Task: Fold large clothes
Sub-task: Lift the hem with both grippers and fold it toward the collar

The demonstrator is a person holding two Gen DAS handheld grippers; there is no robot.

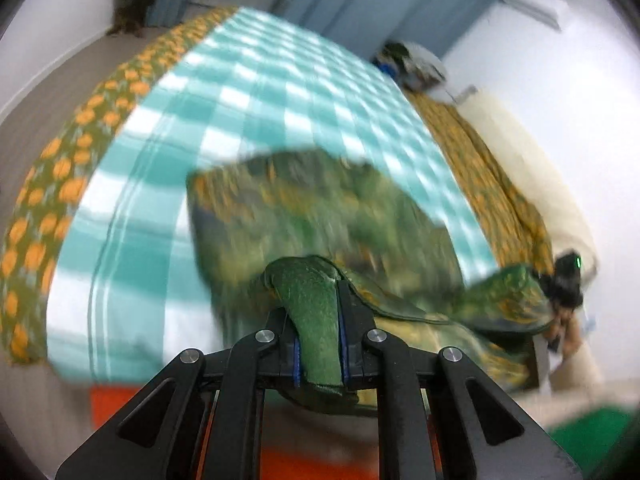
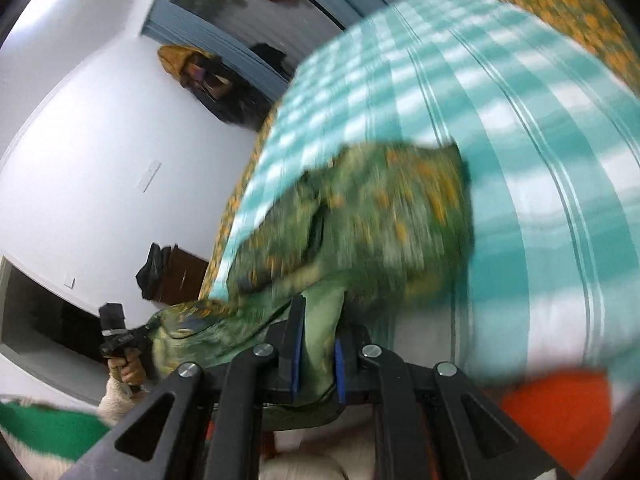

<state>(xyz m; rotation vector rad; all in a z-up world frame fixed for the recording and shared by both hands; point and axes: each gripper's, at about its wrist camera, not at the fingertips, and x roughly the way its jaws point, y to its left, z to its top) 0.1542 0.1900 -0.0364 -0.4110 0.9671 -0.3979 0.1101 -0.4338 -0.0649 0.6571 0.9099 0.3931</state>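
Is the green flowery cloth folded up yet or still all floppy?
Not folded: the green cloth hangs loose between both grippers, left gripper and right gripper, over the checked bed.

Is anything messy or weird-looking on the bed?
Nothing looks broken or spilled. The green dress is just bunched and blurry over the checked sheet, pinched by the left gripper and right gripper.

Black linkage arms on the left gripper (image 1: 318,320), silver round screws, blue pads inside the fingers (image 1: 297,364); the right gripper (image 2: 316,344) matches (bare-skinned hand (image 2: 130,370), fuzzy cream sleeve).
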